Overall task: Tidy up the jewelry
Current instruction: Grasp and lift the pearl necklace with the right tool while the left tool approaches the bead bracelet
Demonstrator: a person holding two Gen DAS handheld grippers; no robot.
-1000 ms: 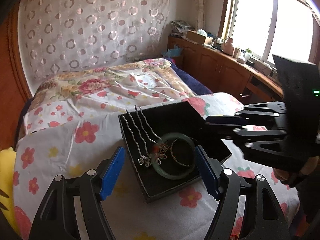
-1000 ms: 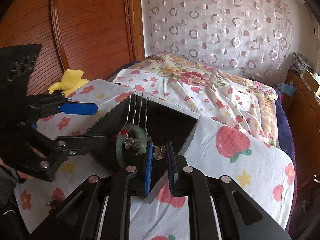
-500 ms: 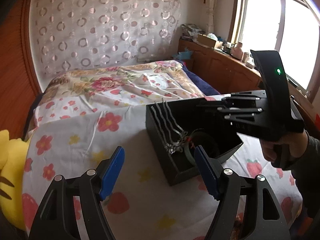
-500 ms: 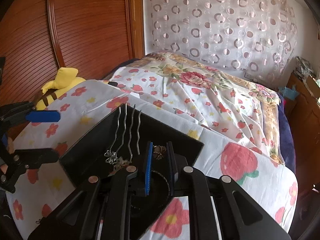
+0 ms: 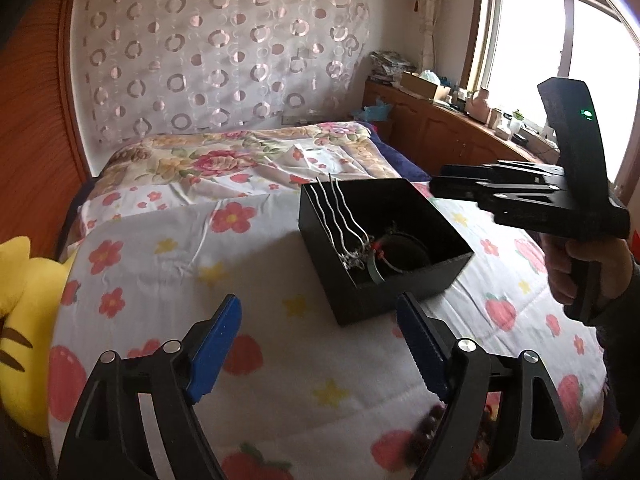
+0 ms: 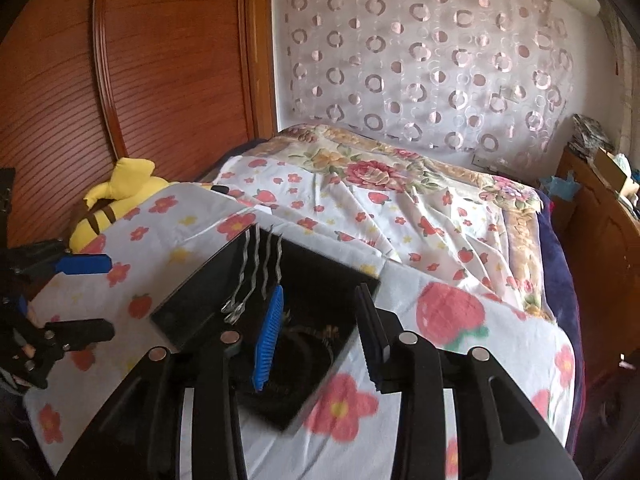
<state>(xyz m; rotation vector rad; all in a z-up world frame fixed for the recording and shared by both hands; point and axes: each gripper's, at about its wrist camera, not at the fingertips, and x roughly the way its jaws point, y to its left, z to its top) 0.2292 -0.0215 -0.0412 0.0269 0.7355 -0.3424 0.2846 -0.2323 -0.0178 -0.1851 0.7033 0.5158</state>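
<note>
A black open box (image 5: 416, 284) sits on the flowered bedspread. In it lie wavy silver hair pins (image 5: 340, 216), a green bangle (image 5: 376, 272) and a thin dark bracelet (image 5: 404, 252). The box also shows in the right wrist view (image 6: 192, 308), with the pins (image 6: 256, 272) leaning on its left wall. My left gripper (image 5: 320, 344) is open and empty, hanging in front of the box. My right gripper (image 6: 320, 336) is open and empty above the box; from the left wrist view it (image 5: 440, 188) hovers over the box's far right corner. Dark red beads (image 5: 428, 420) lie blurred by my left gripper.
A yellow plush toy (image 6: 116, 196) lies at the bed's left edge by the wooden headboard (image 6: 120, 80). A wooden cabinet (image 5: 440, 136) with clutter runs under the window on the right. The bed (image 6: 400, 208) stretches back to the curtained wall.
My right gripper has opened and let go of the small flower ornament it held over the box. My left gripper has pulled back from the box.
</note>
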